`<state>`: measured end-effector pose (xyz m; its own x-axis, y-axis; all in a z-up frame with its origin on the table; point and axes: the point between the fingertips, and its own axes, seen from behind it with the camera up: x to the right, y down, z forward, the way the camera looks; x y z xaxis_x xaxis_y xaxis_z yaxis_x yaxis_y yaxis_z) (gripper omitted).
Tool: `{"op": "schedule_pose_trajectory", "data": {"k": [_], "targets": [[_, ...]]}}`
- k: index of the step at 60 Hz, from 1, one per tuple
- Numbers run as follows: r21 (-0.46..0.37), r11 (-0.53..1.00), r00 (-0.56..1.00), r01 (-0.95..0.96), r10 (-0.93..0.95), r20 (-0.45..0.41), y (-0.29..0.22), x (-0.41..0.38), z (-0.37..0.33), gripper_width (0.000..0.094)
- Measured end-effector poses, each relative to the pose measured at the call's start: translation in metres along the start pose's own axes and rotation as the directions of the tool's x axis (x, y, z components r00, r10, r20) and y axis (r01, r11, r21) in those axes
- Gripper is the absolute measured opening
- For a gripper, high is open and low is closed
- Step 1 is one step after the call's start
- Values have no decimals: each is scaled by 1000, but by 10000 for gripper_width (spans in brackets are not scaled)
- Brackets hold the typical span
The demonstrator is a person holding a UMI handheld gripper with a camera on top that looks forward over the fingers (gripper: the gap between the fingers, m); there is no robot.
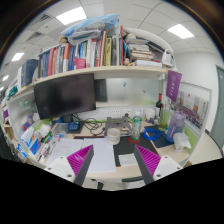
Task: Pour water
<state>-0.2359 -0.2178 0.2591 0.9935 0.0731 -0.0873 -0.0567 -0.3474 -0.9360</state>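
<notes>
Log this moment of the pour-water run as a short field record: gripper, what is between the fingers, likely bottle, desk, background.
gripper: gripper held above the desk, fingers apart
between fingers: nothing; only the bare white desk shows in the gap
bottle: clear bottle upright on the desk, beyond the fingers, untouched
desk items: blue object beside the bottle; cables and small clutter further back
background: dark monitor under a shelf of books; purple poster on the wall
task state: pouring not yet begun
</notes>
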Motion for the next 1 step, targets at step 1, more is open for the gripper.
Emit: {"op": "schedule_pose_trajectory", "data": {"k": [1], "targets": [[0, 1000, 1000, -2, 2, 0, 0, 0, -1, 852]]}}
